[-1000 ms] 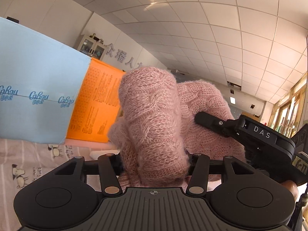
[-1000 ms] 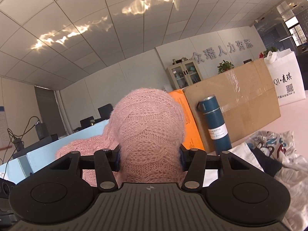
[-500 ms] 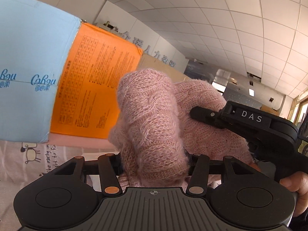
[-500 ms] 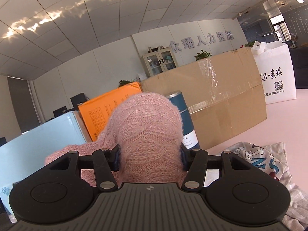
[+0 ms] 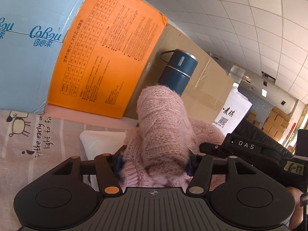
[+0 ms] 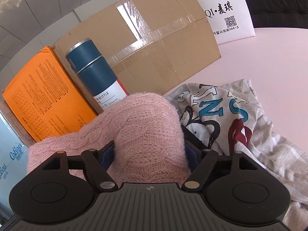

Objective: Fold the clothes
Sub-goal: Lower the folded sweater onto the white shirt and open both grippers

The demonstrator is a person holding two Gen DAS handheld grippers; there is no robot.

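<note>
A fluffy pink knitted sweater [image 5: 161, 125] is bunched into a thick roll between the fingers of my left gripper [image 5: 154, 163]. Its jaws are opening, and a blue pad [image 5: 117, 162] shows bare beside the knit. The same sweater [image 6: 146, 127] bulges up between the fingers of my right gripper [image 6: 150, 154]. Those jaws are opening too, with a dark gap at the left pad [image 6: 107, 154]. The fingertips of both are hidden by the wool. The right gripper's black body [image 5: 250, 148] lies close at the right in the left wrist view.
A blue flask [image 6: 92, 71] stands just behind the sweater, backed by an orange box [image 5: 107, 57], a light-blue box [image 5: 25, 48], a cardboard box [image 6: 154, 44] and a white bag [image 6: 227, 13]. A printed grey garment [image 6: 221, 115] lies crumpled at the right; a white folded cloth [image 5: 100, 142] lies on a striped printed cloth [image 5: 28, 134].
Both views have tipped down from the ceiling to the boxes and table as the hands sank with the sweater. Both pairs of jaws stand wider, and gaps show beside the knit.
</note>
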